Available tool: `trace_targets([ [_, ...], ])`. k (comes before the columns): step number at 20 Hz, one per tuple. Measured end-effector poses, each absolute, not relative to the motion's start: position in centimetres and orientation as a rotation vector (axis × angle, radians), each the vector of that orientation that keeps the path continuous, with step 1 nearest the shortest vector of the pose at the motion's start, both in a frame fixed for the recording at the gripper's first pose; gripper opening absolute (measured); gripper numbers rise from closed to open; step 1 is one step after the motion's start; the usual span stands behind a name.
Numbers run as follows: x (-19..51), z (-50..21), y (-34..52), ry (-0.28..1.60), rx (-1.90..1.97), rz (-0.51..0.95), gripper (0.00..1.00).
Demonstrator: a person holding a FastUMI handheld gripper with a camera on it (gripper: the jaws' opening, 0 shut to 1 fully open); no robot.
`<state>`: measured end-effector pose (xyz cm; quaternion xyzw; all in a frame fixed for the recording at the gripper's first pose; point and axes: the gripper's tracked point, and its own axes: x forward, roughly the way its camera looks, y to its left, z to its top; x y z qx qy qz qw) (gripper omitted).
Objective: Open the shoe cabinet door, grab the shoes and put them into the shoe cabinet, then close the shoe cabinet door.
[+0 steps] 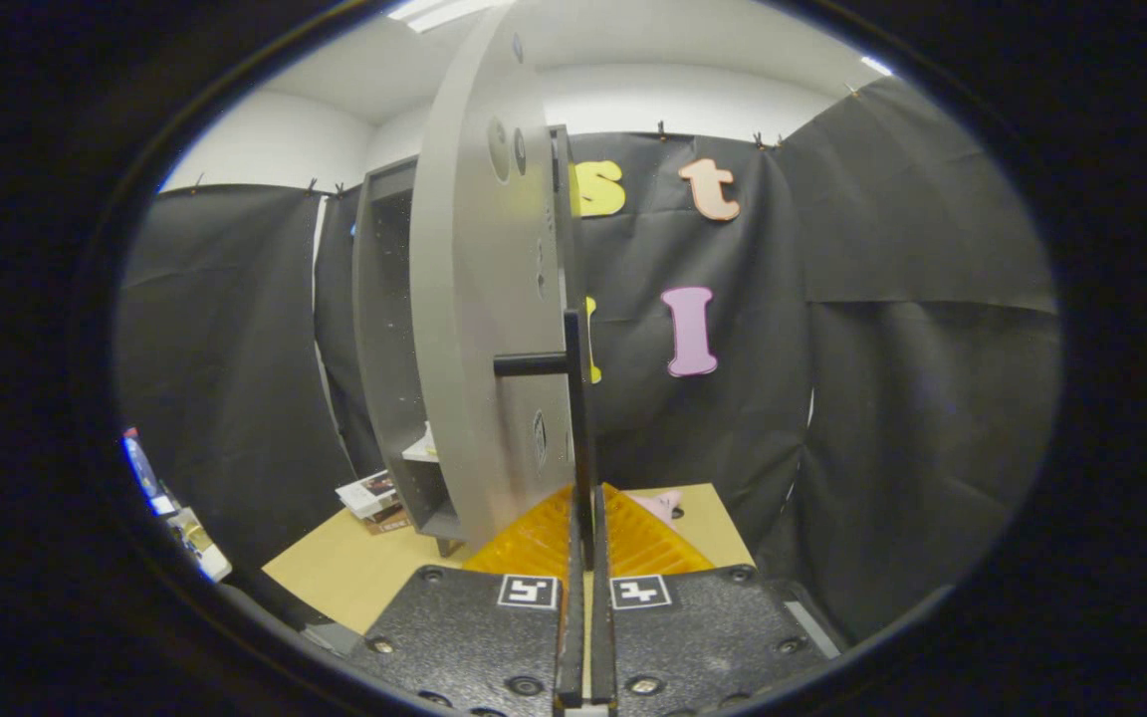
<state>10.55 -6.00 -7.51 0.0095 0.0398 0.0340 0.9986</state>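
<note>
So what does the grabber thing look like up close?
The gripper has two flat, bumpy black plates side by side, studded with round screws. Each plate carries a small square white sticker with a blocky black pattern. Two long thin fingers stick out between them.

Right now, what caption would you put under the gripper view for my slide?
Tongs closed beside the black handle of the grey shoe cabinet door, which stands open above a wooden table.

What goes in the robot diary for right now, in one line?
hand-held gripper: shut on door handle | shoe cabinet door: open | pink shoe: on table

Grey shoe cabinet [389, 349] on table, its door [479, 299] ajar, edge-on.
</note>
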Motion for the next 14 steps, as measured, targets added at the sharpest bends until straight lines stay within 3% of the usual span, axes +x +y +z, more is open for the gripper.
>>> trace_targets([
  [1,9.9,-7.4,-6.4,0.074,0.012,0.063,0.09],
  [2,9.2,-7.5,-6.7,0.071,0.009,0.052,0.29],
  [8,5.1,-8.5,-9.3,0.047,0.024,-0.128,0.85],
  [14,-0.1,-11.9,-6.3,0.037,-0.029,-0.257,0.98],
])
